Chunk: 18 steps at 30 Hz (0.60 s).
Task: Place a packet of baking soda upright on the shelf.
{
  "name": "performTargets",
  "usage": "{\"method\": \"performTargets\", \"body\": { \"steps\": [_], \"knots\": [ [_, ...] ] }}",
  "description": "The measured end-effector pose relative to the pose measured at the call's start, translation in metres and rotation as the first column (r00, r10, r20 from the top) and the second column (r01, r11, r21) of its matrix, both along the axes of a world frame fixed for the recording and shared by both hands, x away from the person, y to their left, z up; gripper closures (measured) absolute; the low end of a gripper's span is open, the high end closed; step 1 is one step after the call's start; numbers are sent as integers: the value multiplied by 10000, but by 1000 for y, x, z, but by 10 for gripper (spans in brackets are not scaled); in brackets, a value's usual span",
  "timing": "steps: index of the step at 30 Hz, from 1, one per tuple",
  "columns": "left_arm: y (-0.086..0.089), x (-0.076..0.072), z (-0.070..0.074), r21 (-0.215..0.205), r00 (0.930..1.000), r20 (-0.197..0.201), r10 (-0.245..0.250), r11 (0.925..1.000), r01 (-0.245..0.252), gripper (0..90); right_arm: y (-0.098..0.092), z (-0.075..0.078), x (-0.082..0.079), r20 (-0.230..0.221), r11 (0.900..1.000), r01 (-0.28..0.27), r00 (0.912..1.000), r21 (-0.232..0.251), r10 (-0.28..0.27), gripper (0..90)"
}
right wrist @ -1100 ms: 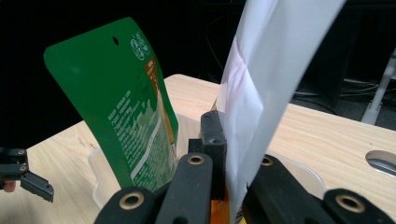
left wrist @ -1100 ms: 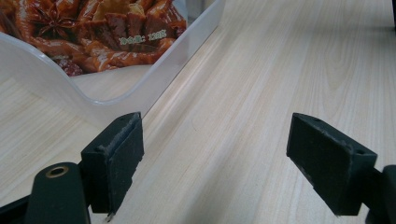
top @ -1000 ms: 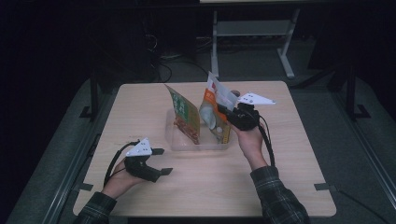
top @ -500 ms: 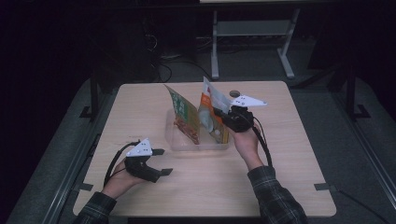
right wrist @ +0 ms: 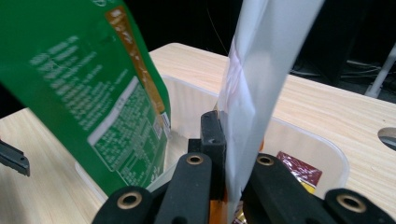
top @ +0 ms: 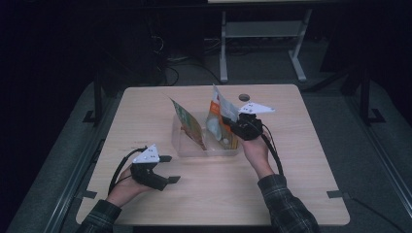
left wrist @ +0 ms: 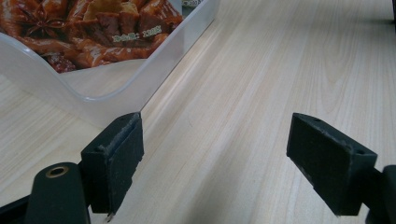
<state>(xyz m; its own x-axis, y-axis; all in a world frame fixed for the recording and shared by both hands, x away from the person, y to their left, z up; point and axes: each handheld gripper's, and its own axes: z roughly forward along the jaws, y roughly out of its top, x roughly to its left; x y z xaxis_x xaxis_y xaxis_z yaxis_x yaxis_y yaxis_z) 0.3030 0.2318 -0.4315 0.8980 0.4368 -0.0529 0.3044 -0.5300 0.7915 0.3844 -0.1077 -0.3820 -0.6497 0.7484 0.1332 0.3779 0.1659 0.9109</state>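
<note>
Two snack pouches stand in one clear plastic bin [top: 209, 148]: the right gripper [top: 232, 127] pinches the silver-backed pouch [right wrist: 254, 79] above it, the green pouch [right wrist: 100, 88] just beside its jaws. The left gripper [top: 167, 169] rests spread, empty, near the bin.

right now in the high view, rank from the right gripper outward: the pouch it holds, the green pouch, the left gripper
1. Silver-backed pouch, clamped in the right gripper, at the clear bin's right end.
2. Green pouch, leaning at the bin's left end.
3. Left gripper, resting near the table's front left.
</note>
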Motion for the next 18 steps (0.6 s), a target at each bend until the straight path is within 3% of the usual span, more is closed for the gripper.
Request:
{"method": "performTargets", "body": {
  "steps": [3,4,6,8,12,13,15,18],
  "knots": [
    [0,0,0,2,10000,-9,-15,10000,15,182,0,0,0,-32,9999,-58,10000,-101,58,877],
    [-1,0,0,-7,10000,-29,-22,10000,22,181,0,0,-1,-35,9998,-124,9999,-129,124,807],
    [-1,0,0,8,10000,-28,-21,10000,21,181,0,0,-1,-44,9998,-147,9999,-131,146,771],
    [-2,0,-1,1,10000,-25,-43,10000,43,180,-1,5,-3,-60,9999,-115,9999,-52,114,609],
    [-2,1,-1,122,9998,98,-158,9998,156,179,-1,9,-5,-198,9995,-203,9996,-256,198,432],
    [-2,1,-1,122,9998,98,-158,9998,156,179,-1,9,-5,-198,9995,-203,9996,-256,198,432],
    [-3,0,-2,198,9998,70,-185,9996,184,179,-3,10,-8,-255,9990,-150,9996,-433,139,340],
    [-4,0,-2,261,9998,4,-221,9994,221,179,-7,12,-11,-275,9984,-230,9994,-511,216,308]
  ]
}}
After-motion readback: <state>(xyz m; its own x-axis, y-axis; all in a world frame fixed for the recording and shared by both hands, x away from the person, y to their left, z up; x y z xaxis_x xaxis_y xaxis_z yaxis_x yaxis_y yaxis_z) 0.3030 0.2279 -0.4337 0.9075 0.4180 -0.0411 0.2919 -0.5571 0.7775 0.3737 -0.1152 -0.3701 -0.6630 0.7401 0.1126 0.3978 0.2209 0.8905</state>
